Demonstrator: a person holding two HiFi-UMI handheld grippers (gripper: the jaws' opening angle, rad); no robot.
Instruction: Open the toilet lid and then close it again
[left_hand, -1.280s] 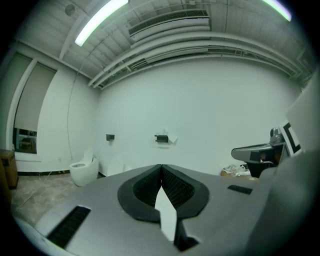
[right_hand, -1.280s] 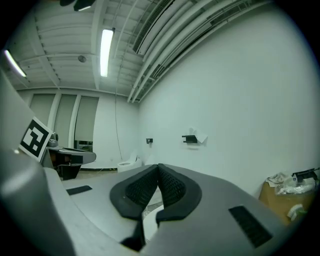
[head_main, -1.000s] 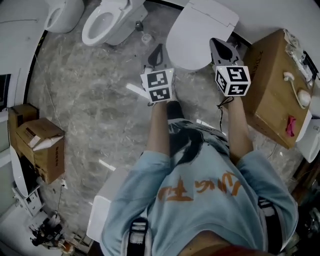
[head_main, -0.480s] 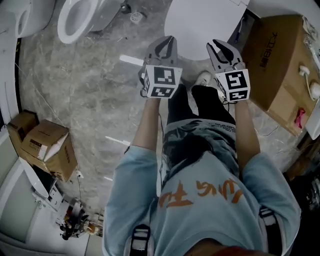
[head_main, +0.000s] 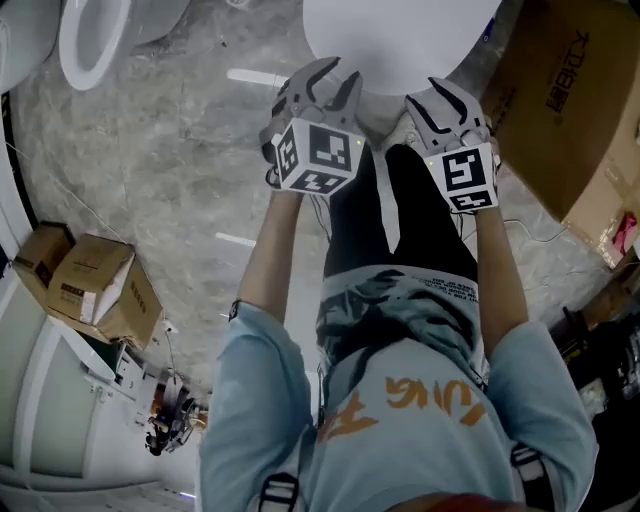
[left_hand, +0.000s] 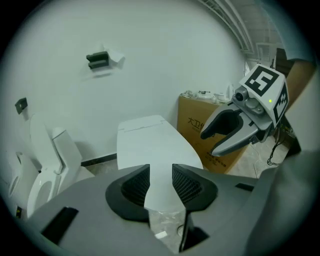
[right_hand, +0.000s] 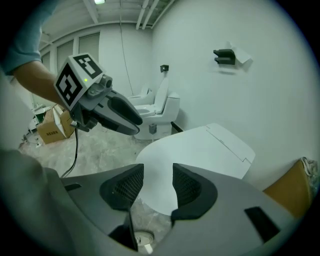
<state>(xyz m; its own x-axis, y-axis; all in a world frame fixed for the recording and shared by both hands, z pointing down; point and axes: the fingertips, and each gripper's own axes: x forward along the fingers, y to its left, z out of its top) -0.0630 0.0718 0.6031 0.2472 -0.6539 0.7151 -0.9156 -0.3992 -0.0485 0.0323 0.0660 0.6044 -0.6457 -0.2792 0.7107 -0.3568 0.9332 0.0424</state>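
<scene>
Both tongs are out front now: the left gripper (head_main: 325, 85) and the right gripper (head_main: 440, 100) sit side by side at the near edge of the toilet lid (head_main: 400, 40), angled downward. Both sets of jaws have just been opening and stand parted with nothing between the pads. Each gripper view shows only the white lid ahead through the gap, so nothing is held.

The lid is down, flat and closed, its rounded front toward the person and its hinge end back at the wall (left_hand: 165, 60). I'd call this the approach, with the opening not yet begun. Whether either tip already touches the rim, I can't say.

Next, a jaw has to catch that thin front lip, one pad over and one under. Then the lid must swing up on its rear hinge without slipping off the smooth plastic.

Around them, a big cardboard box (head_main: 570, 110) stands just beside the toilet on the person's right, leaving that gripper little room sideways. More toilets (head_main: 90, 35) stand well off to the left, and smaller boxes (head_main: 95, 290) sit on the marbled floor (head_main: 170, 170). Nothing rests on the lid, and the way upward looks free. The person's own legs (head_main: 385, 220) crowd the space just in front of the bowl.
</scene>
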